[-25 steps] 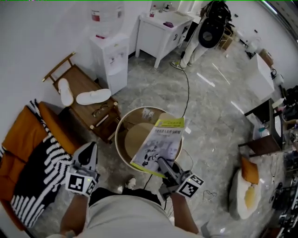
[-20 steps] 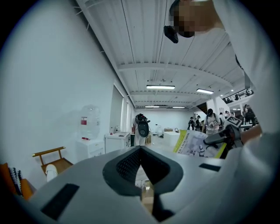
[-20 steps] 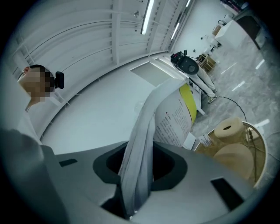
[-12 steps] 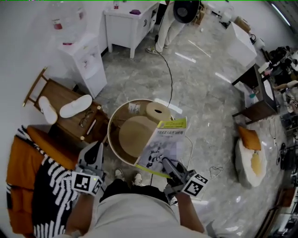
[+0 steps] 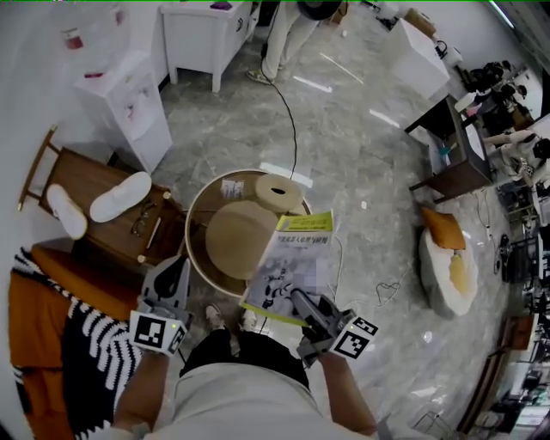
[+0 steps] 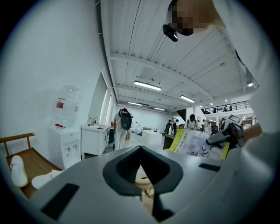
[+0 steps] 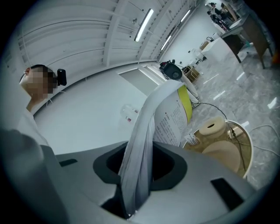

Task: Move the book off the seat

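A thin book [image 5: 292, 271] with a white and yellow cover hangs over the near right rim of the round seat [image 5: 199, 258]. My right gripper [image 5: 296, 299] is shut on the book's near edge. In the right gripper view the book's pages [image 7: 151, 131] rise bent out of the closed jaws of that gripper [image 7: 135, 192]. The seat holds a beige cushion [image 5: 236, 241] and a beige roll [image 5: 279, 191]. My left gripper [image 5: 176, 265] hovers at the seat's near left side, shut and empty. From the left gripper view [image 6: 146, 192] the book [image 6: 194, 142] shows at the right.
A wooden bench [image 5: 86, 176] with white slippers [image 5: 120, 196] stands left of the seat. An orange armchair with a striped throw [image 5: 51, 344] is at the lower left. A cable [image 5: 288, 129] crosses the marble floor. A floor cushion [image 5: 447, 258] and dark side table [image 5: 447, 159] lie right. A person [image 5: 288, 26] stands far off.
The head view has swung, so the room has slid upward and left in the picture. The book stays in the right gripper and now hangs further off the seat's right rim.
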The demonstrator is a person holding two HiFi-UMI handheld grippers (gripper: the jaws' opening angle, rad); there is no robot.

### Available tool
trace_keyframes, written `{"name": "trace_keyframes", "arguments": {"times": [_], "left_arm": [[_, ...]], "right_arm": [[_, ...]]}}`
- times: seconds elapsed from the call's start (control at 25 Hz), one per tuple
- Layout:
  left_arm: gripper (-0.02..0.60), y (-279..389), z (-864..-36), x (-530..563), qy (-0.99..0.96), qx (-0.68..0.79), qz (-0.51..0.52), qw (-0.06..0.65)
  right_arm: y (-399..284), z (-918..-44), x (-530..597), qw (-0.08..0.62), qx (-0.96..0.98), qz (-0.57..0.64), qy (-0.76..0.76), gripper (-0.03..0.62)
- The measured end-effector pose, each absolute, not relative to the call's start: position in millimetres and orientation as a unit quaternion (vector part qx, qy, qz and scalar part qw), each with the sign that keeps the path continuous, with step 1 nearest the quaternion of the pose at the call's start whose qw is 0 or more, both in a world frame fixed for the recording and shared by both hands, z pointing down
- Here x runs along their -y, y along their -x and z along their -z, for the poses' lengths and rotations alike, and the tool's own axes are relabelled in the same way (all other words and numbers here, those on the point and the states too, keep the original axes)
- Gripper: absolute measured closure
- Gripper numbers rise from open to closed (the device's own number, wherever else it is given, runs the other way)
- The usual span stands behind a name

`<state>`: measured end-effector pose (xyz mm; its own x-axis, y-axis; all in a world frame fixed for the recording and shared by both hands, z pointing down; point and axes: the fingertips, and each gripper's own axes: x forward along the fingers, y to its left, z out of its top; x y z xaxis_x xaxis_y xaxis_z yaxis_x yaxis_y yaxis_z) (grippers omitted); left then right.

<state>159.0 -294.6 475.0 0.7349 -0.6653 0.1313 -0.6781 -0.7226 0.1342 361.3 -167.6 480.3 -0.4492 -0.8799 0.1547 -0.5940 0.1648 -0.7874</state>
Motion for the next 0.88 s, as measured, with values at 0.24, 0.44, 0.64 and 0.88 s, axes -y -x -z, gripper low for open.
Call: {"name": "trace_keyframes", "arguments": {"times": [0.24, 0.44, 0.64, 0.88], "left_arm": [[0.565, -167.6, -489.6, 304.8, -0.934, 0.342, -0.037, 0.093], [0.565, -174.7, -506.2, 300.0, -0.933, 0.345, -0.043, 0.091], [0.565, -179.2, -529.6, 297.7, -0.929, 0.354, -0.056, 0.097], [0.565, -187.1, -563.4, 285.1, -0.925, 0.354, -0.081, 0.113]], "right_arm": [[-350.6, -510.7, 171.7, 0.159, -0.734, 0.427, 0.503, 0.467], [-355.6, -547.6, 166.4, 0.143, -0.733, 0.438, 0.501, 0.467], [-363.1, -594.0, 173.6, 0.134, -0.724, 0.457, 0.499, 0.467], [-371.2, -648.9, 186.5, 0.139, -0.709, 0.479, 0.498, 0.467]]}}
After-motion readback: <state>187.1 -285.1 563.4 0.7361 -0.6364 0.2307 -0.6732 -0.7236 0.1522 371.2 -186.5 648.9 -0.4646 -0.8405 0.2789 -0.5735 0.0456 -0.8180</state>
